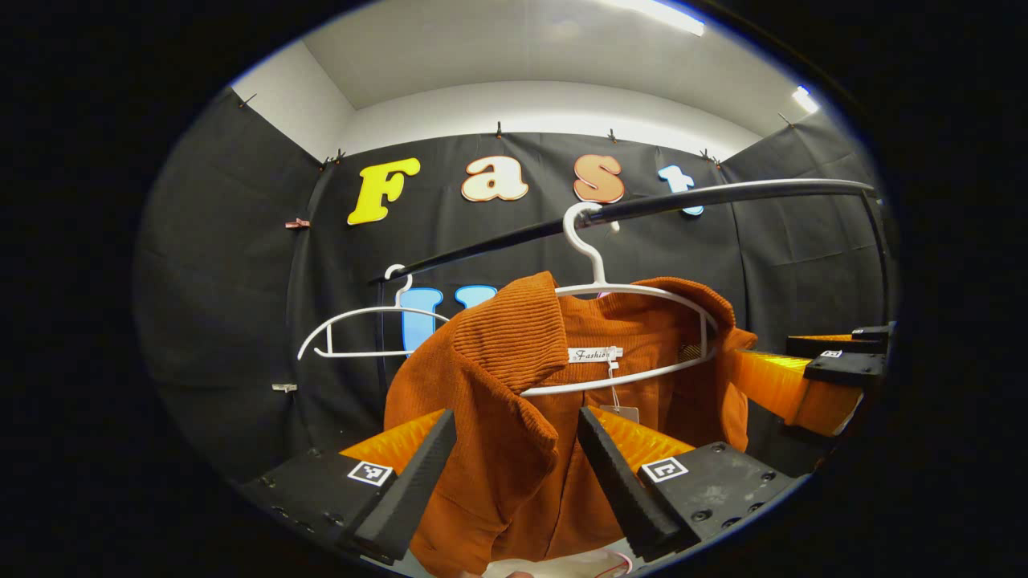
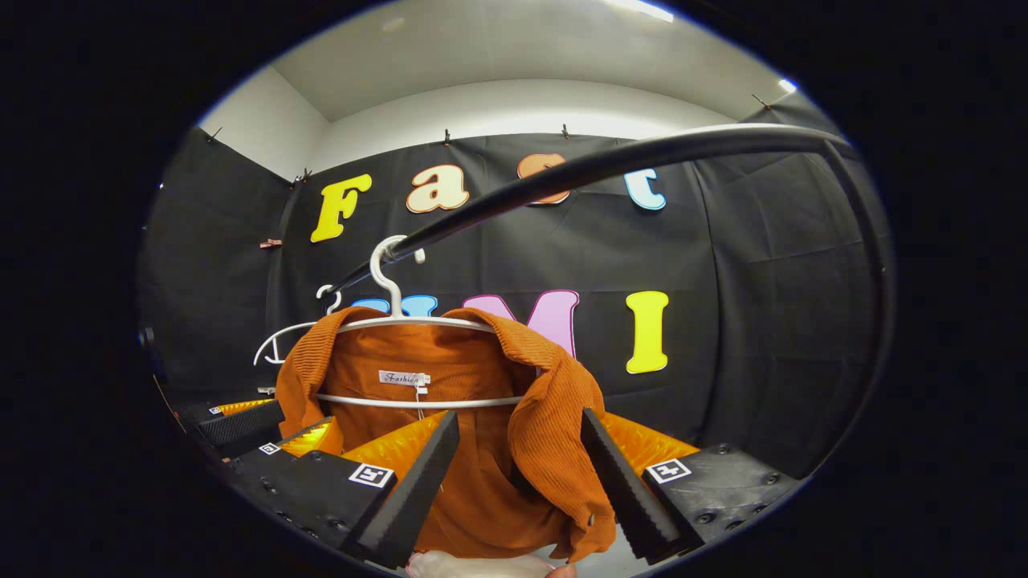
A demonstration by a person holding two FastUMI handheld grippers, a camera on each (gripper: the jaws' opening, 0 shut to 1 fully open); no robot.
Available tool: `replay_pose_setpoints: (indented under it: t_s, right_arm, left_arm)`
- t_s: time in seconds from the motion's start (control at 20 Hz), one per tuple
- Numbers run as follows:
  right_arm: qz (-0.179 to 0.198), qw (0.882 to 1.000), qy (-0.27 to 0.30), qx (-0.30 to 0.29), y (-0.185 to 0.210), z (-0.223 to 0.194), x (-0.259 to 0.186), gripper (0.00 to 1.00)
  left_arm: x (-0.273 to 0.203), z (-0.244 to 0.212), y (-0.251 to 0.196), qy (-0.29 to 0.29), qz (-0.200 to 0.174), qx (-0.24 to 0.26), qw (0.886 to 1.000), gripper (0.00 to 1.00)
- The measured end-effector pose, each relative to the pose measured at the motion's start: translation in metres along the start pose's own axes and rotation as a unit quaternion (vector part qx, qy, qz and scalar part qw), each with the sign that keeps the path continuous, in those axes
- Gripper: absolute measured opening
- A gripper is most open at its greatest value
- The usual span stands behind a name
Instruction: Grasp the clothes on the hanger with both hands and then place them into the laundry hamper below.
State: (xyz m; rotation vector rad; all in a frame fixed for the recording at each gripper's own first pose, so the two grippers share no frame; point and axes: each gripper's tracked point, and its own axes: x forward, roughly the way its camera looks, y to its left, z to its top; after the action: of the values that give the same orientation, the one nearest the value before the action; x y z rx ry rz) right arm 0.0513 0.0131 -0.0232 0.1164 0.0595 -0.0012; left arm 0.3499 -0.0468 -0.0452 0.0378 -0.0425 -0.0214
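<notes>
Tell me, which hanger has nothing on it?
The far hanger, farther along the rail. It hangs bare, while the near hanger carries the orange shirt.

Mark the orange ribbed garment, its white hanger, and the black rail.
orange ribbed garment (image 1: 482,417), left gripper view, front panel under the collar
white hanger (image 2: 385,277), right gripper view, hook neck
black rail (image 2: 594,168), right gripper view, mid-span

My left gripper (image 1: 514,482): two long wedge fingers (image 1: 409,490) with ribbed inner faces, mounted on flat dark plates with small screws, each plate carrying square black-and-white marker tag. My right gripper (image 2: 518,486): same build, ridged fingers (image 2: 622,490), screwed plates, one tag per side.
</notes>
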Motion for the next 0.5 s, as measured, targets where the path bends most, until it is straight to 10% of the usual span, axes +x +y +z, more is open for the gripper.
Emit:
replay_pose_setpoints:
  t_s: [0.3,0.5]
  right_arm:
    - [-0.017,1.0,-0.004,-0.014,-0.01,0.0,0.009,0.96]
    - [-0.006,1.0,-0.016,-0.009,-0.004,0.003,0.012,0.69]
  left_arm:
    - [0.026,-0.011,0.007,0.008,0.02,0.001,1.0,0.93]
    - [0.038,-0.016,0.0,0.021,0.0,-0.01,1.0,0.64]
